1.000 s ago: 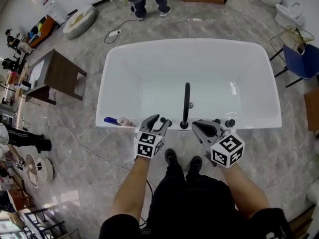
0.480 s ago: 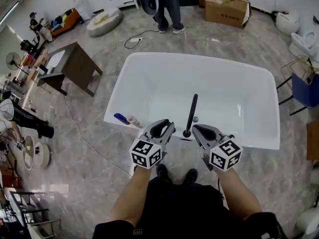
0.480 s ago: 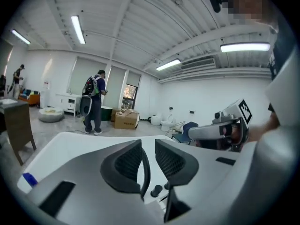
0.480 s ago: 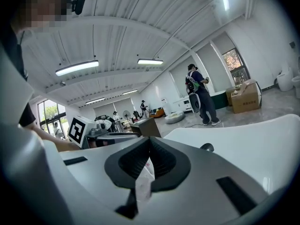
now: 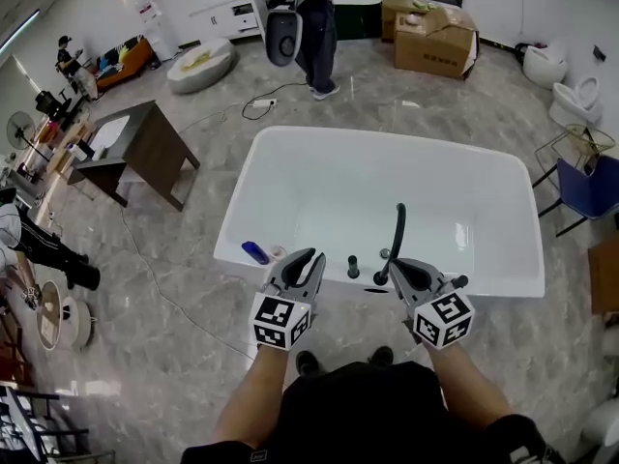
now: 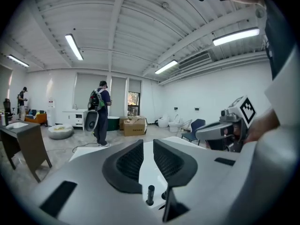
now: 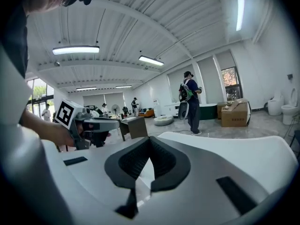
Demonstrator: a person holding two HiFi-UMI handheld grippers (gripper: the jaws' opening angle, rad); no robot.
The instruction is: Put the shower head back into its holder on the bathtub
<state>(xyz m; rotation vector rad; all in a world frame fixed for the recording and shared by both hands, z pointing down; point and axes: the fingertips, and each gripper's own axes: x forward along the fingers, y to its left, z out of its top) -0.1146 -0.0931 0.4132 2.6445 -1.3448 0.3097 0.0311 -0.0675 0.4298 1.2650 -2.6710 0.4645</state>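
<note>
Overhead, the black shower head [image 5: 397,228] stands upright at the bathtub's [image 5: 290,153] near rim, at twelve o'clock from the right gripper [image 5: 391,265]. In the left gripper view, the left gripper [image 6: 147,145] has just closed its jaws to a narrow gap, with nothing between them. In the right gripper view, the jaws meet, empty.

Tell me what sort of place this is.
Likely a big open workshop or showroom hall, not a home bathroom: a freestanding bathtub stands mid-floor, loose toilets sit off to one side, and cardboard boxes lie beyond it.
</note>
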